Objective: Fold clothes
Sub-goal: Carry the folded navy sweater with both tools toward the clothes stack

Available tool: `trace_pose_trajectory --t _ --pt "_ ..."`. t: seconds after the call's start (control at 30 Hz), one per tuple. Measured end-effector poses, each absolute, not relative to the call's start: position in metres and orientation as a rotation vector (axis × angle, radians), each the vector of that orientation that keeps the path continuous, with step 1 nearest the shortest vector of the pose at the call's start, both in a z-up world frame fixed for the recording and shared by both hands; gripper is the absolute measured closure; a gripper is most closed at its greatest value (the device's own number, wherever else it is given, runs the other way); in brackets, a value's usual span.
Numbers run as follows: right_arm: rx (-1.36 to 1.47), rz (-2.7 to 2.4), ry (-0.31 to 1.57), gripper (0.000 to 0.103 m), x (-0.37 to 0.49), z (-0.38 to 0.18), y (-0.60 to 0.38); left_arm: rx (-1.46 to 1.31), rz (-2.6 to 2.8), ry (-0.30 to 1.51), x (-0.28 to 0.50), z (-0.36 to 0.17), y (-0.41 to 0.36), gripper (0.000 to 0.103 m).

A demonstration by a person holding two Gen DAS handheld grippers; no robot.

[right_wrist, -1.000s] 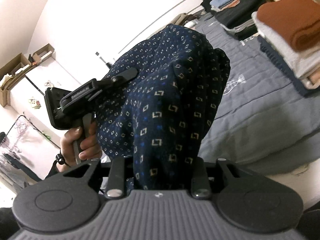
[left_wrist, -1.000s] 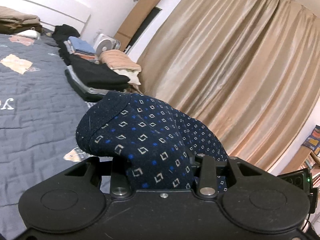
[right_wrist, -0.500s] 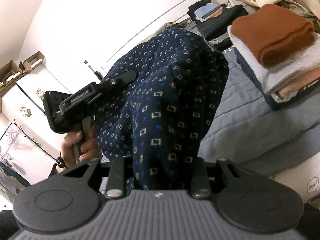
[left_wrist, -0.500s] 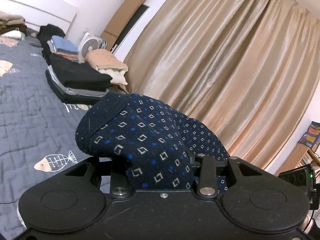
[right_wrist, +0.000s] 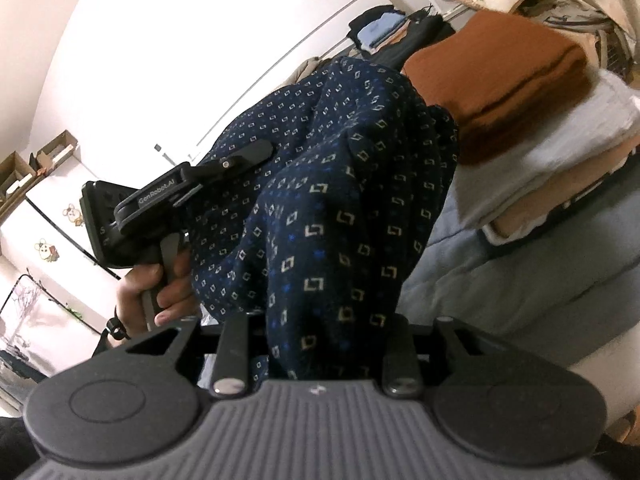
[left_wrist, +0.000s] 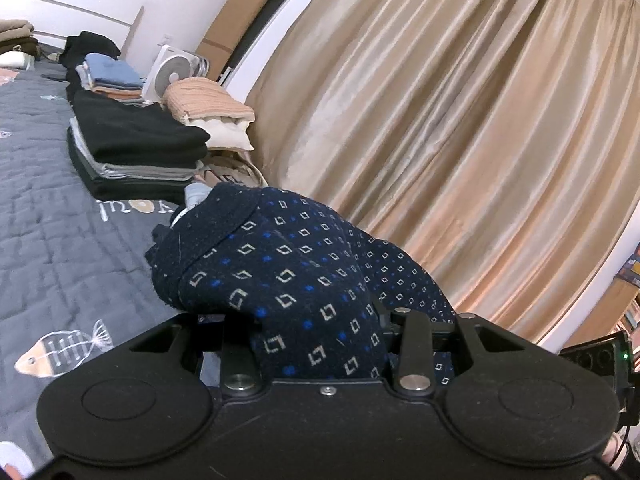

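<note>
A folded navy garment [left_wrist: 288,280] with small white and blue squares bulges up between the fingers of my left gripper [left_wrist: 324,320], which is shut on it; the cloth hides the fingertips. In the right wrist view the same navy garment [right_wrist: 340,208] rises from my right gripper [right_wrist: 316,320], which is shut on its other end. There the left gripper [right_wrist: 160,208] shows at the left, gripped by a person's hand [right_wrist: 156,284]. The garment hangs in the air above the bed's edge.
A grey quilted bed [left_wrist: 60,240] with fish prints lies to the left. Folded stacks line its edge: a black-topped pile [left_wrist: 132,140] and a rust sweater on grey and tan clothes [right_wrist: 500,80]. A white fan [left_wrist: 172,76] and a tan curtain [left_wrist: 460,120] stand behind.
Both grippers have carried the garment sideways along the bed. The rust-topped stack has grown larger and closer in the right wrist view. Neither grip has changed.
</note>
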State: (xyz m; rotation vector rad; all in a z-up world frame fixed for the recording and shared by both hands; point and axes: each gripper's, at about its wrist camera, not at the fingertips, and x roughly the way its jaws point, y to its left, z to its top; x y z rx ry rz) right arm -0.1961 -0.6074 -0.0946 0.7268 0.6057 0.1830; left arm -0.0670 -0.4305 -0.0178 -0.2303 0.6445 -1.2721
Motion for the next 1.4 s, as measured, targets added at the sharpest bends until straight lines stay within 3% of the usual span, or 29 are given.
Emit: trace_pose_trajectory --t 0.47,0.93,1.23,1.4 --pt "0.669 0.210 0.572 0.076 -0.198 -0.068 -0.697 -0.234 -1.253 0.588 -0.080 0.007 -0.508 0.066" --pt "0.626 0.267 0.637 0.075 -0.117 -0.036 -0.805 -0.278 -1.171 0.599 -0.014 0.025 -0.601 0.066" --pt "0.624 0.237 0.777 0.070 -0.051 -0.074 -0.847 -0.213 -1.062 0.716 0.041 -0.016 -0.649 0.066" --pt "0.615 0.244 0.792 0.059 -0.062 -0.084 -0.858 -0.235 -1.069 0.735 0.055 -0.030 -0.645 0.065"
